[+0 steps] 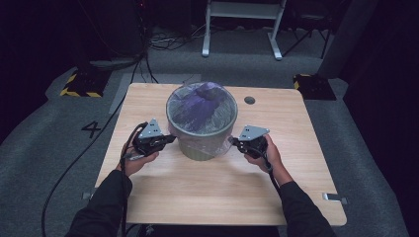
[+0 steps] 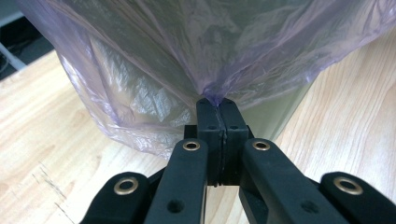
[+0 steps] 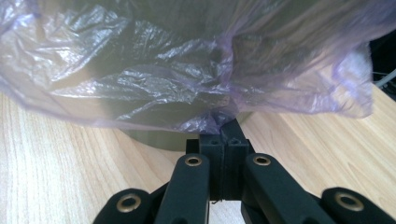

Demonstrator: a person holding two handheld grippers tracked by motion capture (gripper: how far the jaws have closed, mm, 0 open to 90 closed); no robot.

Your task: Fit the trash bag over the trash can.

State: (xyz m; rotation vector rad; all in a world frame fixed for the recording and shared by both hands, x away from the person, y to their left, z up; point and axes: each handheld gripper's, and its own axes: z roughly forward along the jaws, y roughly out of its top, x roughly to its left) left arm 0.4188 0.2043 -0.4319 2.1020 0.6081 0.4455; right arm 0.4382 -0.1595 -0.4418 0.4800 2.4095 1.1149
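Pinching the purple bag's (image 1: 200, 106) overhanging film on opposite sides of the bin (image 1: 201, 148), left gripper (image 2: 218, 103) and right gripper (image 3: 224, 128) have their grips made, with lifting the liner apparently yet to come.

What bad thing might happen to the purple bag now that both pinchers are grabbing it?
The thin purple bag might tear: the left gripper and the right gripper each pinch only a small fold of its skirt, which looks stretched tight at the left pinch.

The film could also slip out of such small pinches.

If the hands pull unevenly, the green bin, which stands free on the table, may tip or slide.
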